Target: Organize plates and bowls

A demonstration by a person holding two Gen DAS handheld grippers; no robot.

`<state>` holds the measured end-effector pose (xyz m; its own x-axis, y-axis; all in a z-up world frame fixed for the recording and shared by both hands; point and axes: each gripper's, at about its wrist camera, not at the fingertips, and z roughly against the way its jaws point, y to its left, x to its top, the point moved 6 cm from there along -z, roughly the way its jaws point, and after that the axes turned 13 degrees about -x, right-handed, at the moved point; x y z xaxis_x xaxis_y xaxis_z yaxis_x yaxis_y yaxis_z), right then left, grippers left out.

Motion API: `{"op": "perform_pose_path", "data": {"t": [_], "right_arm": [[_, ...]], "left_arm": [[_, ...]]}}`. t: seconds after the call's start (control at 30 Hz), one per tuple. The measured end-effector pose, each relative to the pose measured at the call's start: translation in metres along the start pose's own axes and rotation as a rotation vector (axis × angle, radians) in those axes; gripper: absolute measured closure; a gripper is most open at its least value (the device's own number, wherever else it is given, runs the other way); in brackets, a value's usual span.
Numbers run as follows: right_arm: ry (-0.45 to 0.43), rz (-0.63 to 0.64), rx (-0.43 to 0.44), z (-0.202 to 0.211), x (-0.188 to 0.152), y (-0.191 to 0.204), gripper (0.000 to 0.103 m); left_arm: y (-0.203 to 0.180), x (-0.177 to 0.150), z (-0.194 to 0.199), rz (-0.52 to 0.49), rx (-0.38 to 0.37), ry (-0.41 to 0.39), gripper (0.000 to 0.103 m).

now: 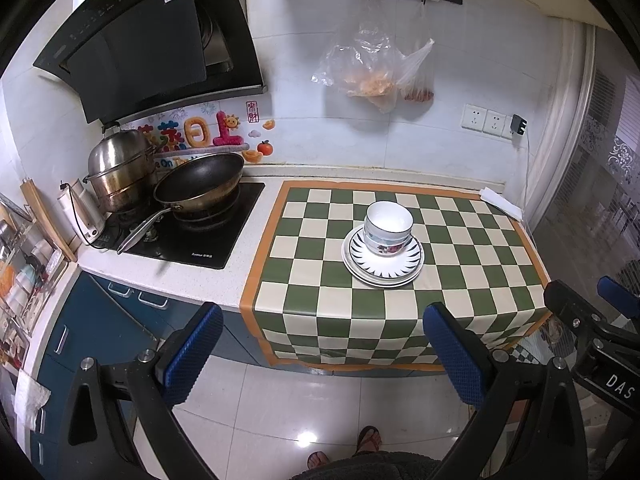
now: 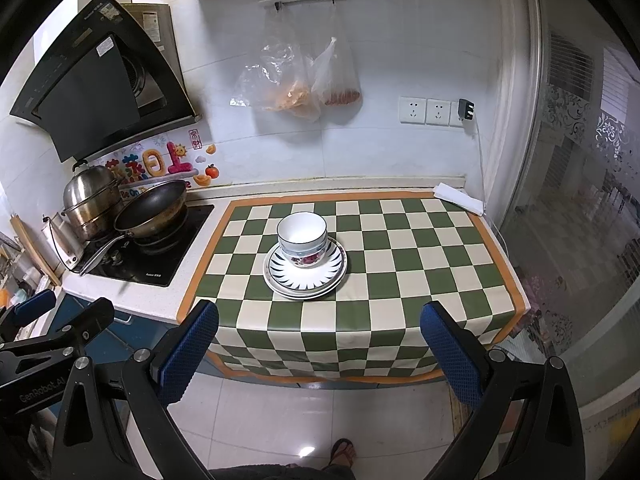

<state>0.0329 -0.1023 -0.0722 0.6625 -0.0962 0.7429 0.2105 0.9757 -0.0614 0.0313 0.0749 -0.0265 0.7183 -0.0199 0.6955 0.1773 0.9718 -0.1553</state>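
A stack of white bowls (image 1: pixel 387 229) (image 2: pixel 302 240), the lower one with a flower pattern, sits on a stack of plates (image 1: pixel 383 266) (image 2: pixel 305 276); the top plate has a dark ray pattern. They stand on the green-and-cream checkered cloth (image 1: pixel 460 248) (image 2: pixel 420 248). My left gripper (image 1: pixel 322 340) is open and empty, held back over the floor in front of the counter. My right gripper (image 2: pixel 319 340) is open and empty, also back from the counter. The right gripper shows at the right edge of the left wrist view (image 1: pixel 592 320).
A hob (image 1: pixel 192 236) (image 2: pixel 152 248) on the left holds a black wok (image 1: pixel 200 180) (image 2: pixel 154 208) and a steel steamer pot (image 1: pixel 120 172) (image 2: pixel 92 200). A range hood (image 1: pixel 152 40) hangs above. Plastic bags (image 1: pixel 372 68) (image 2: pixel 296 80) hang on the wall. A white power strip (image 2: pixel 460 198) lies at the back right.
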Motion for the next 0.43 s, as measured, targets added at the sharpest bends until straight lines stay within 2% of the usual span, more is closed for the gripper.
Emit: {"op": "perform_pose_path", "data": {"t": [0.43], "right_arm": [[0.002, 0.003, 0.008, -0.0037, 0.0024, -0.0002, 0.0]], "left_arm": [[0.0013, 0.0031, -0.0016, -0.003, -0.004, 0.001, 0.001]]}}
